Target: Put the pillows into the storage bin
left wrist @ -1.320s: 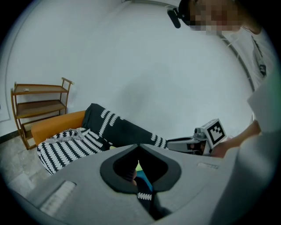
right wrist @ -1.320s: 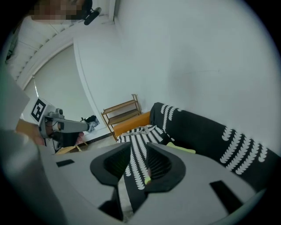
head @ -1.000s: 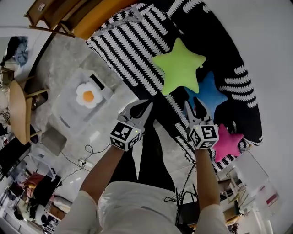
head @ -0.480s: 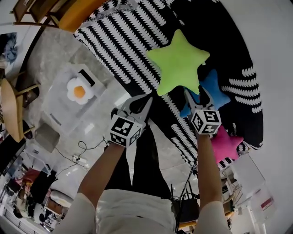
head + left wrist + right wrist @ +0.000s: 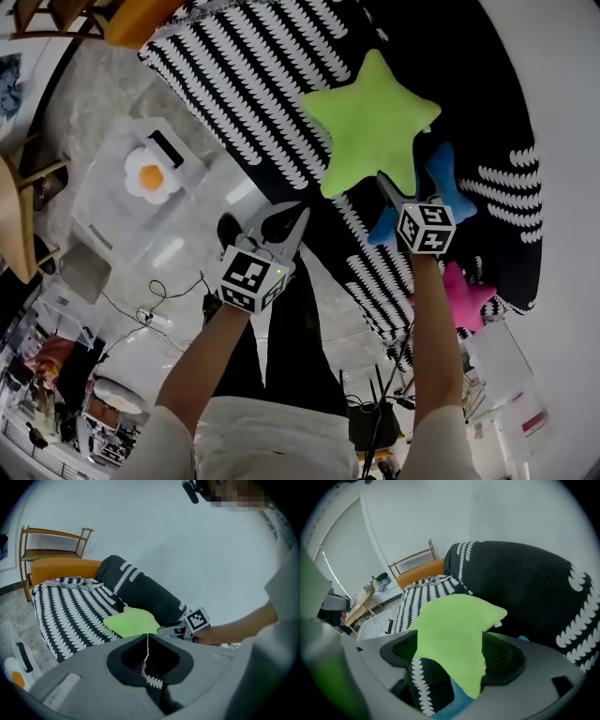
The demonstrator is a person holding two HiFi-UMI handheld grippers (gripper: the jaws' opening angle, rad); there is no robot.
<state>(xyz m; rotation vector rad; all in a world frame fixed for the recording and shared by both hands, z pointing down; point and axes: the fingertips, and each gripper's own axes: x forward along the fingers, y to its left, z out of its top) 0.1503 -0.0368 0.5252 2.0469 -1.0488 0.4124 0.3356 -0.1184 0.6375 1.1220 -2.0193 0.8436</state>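
Reaching right gripper point(image 5: 403, 186) onto green star pillow point(image 5: 373, 122) | just opened wide astride its nearest point, unpressed | sink deeper before closing | left gripper point(image 5: 279, 217) pinched together, empty, alongside

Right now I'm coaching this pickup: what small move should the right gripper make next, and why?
Probably close the right gripper. Its jaws have just been opening and now stand apart on either side of one arm of the green star pillow, apparently not pressing on it, so a squeeze there should secure it for lifting.
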